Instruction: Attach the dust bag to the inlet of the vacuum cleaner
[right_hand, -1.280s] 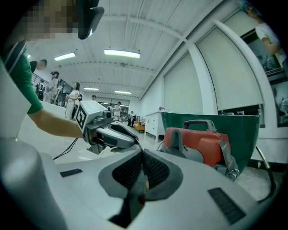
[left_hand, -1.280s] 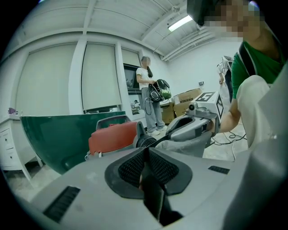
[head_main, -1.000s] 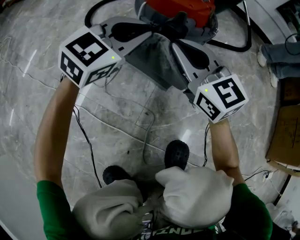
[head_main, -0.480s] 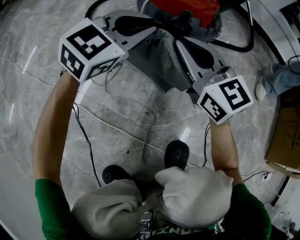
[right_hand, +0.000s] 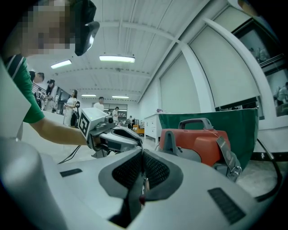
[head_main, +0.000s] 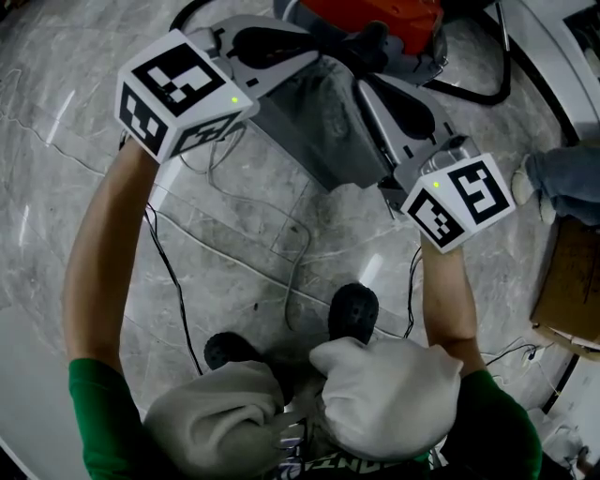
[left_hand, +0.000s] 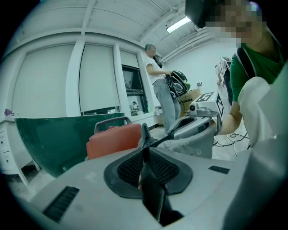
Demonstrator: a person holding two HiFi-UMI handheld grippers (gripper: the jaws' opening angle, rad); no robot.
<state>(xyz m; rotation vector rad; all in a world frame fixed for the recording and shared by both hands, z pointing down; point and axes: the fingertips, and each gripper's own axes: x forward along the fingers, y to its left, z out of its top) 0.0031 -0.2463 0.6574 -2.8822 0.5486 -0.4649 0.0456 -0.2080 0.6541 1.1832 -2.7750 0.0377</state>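
Pinching opposite edges of the grey dust bag (head_main: 319,122), your left gripper (left_hand: 145,143) and right gripper (right_hand: 142,157) are both clamped shut on it, spreading it just before the orange vacuum cleaner (head_main: 375,14), likely to line it up with the inlet.

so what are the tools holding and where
Both hold the grey dust bag: left tool shut on one side of its upper edge, right tool on the other.

The head view looks steeply down from close above. The 2 gripper views sit low behind their own jaws, facing roughly level and outward. All 3 share the red vacuum cleaner (head_main: 375,11). The head and left gripper views also share the grey dust bag (head_main: 314,117).
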